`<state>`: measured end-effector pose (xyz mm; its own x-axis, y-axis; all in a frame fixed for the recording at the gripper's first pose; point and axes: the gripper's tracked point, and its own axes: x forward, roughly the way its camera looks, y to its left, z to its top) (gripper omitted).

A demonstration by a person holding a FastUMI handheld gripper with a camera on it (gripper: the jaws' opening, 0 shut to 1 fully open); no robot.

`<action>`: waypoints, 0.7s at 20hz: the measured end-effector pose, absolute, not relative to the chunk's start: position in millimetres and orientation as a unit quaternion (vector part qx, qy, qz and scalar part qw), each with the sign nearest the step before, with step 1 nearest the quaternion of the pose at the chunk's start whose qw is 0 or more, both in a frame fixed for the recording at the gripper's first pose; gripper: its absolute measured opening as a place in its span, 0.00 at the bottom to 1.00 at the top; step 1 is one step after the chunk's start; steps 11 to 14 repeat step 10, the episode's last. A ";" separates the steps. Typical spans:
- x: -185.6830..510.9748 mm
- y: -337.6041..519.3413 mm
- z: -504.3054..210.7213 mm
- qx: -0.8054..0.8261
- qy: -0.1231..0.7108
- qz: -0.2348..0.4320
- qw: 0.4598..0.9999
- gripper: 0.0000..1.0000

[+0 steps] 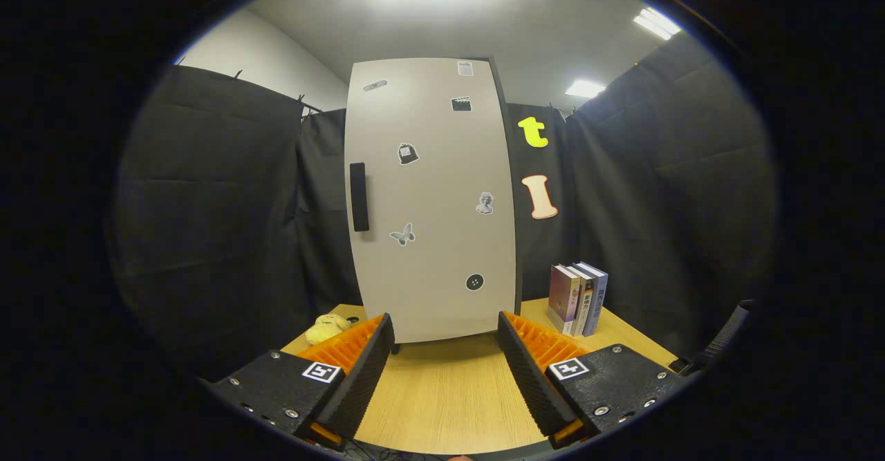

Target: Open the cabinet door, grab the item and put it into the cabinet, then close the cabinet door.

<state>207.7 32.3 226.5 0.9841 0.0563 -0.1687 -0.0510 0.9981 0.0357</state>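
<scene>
Gripper view: the gripper [446,340] hangs over a light wood tabletop [442,399], jaws spread wide w/ nothing between them but bare wood. Straight ahead, beyond the jaws, stands the cabinet [432,198], upright, its pale door shut. A dark vertical handle [359,197] sits near the door's left edge, approx. mid-height. Small stickers are scattered over the door front; too small to make out. The cabinet's bottom edge meets the tabletop just past the jaw tips. Left of the left jaw, partly hidden behind it, lies a yellow soft toy [327,327] on the tabletop near the cabinet's lower left corner; looks like the item, not gripped. Right of the right jaw & a bit beyond it, three books [578,298] stand upright side by side, near the cabinet's right side but apart from it. Black cloth walls all round.
</scene>
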 end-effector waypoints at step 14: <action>206.8 34.9 216.0 0.013 0.096 0.029 0.995 0.93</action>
